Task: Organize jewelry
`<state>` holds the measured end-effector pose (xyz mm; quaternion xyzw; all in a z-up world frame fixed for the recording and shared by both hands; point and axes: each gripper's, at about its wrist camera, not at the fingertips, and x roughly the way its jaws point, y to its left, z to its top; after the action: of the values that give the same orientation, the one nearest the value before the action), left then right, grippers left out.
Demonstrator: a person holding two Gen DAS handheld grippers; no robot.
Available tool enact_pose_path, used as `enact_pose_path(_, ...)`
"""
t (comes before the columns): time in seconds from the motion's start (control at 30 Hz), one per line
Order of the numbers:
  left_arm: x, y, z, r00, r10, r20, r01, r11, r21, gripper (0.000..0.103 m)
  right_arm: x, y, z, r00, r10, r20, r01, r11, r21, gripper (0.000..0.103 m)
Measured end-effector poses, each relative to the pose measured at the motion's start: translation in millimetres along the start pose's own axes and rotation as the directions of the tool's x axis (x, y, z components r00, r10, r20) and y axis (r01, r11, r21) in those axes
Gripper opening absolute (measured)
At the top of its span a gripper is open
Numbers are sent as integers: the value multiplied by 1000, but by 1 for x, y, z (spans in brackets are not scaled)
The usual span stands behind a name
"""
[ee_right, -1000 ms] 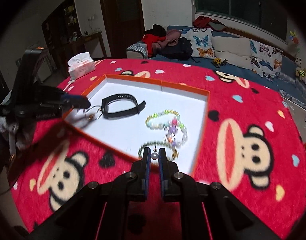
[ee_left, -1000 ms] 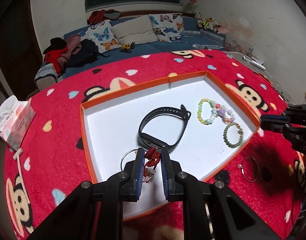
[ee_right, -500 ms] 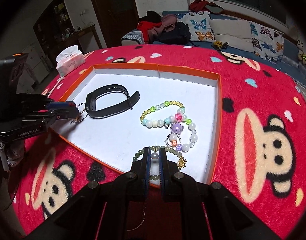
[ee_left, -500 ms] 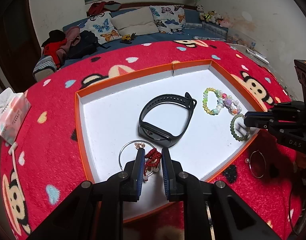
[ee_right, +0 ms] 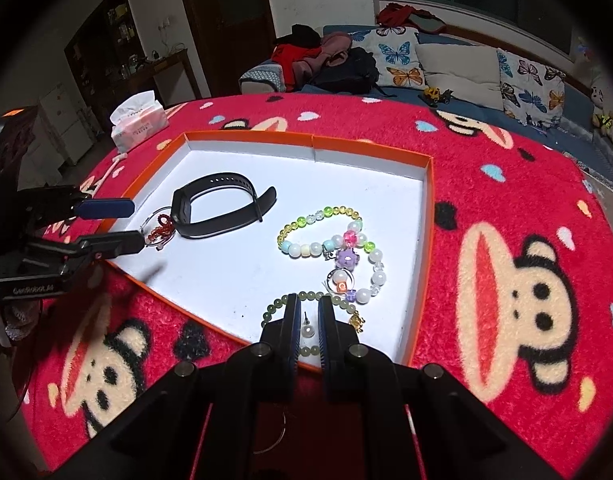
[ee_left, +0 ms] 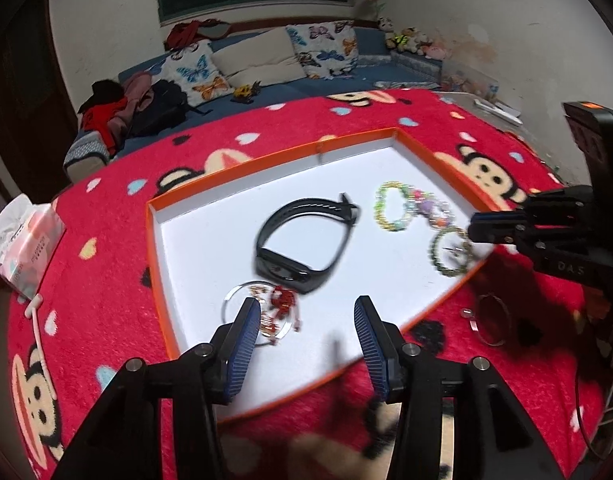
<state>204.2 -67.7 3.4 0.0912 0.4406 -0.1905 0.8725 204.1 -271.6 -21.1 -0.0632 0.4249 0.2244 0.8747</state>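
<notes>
Red-beaded charm on its thin ring (ee_left: pixel 275 307) lies on the white floor of the orange-rimmed tray (ee_left: pixel 242 165), lower centre of the left wrist view, as the left gripper (ee_left: pixel 307 322) spreads its jaws and nothing sits between them; lifting straight away should avoid snagging it. The right wrist view alone shows the right gripper (ee_right: pixel 307 322) pinching a pearl stud earring (ee_right: pixel 307 330) over the green bead bracelet (ee_right: pixel 306 297).

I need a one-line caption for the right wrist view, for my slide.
Right gripper holds a pearl earring above the orange tray; left gripper, jaws opening, leaves a red charm hoop inside.
</notes>
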Motion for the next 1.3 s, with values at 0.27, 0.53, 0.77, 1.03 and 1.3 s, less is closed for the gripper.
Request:
enact_pose_path(0.27, -17, -53, -17, 996, -85, 7, 84, 993, 85, 52, -15, -1, -7, 1000, -23, 10, 23, 1000, -15, 15)
enact_pose_path(0.53, -2, -112, -28, 977, -205, -61, 212, 965, 151, 52, -25, -13, -21, 999, -38, 13, 38, 999, 6, 25)
enact_pose_path(0.77, 24, -137, -27, 968, -224, -116, 240, 958, 154, 52, -28, -24, -29, 999, -45, 13, 45, 999, 23, 26)
enact_pose_path(1.03, 40, -148, -21, 972, -185, -146, 207, 966, 155, 52, -27, -33, -35, 999, -30, 21, 29, 999, 40, 27)
enact_pose_path(1.3, 52, -161, -17, 981, -127, -147, 151, 975, 163, 52, -28, -40, -40, 999, -23, 26, 22, 998, 52, 27)
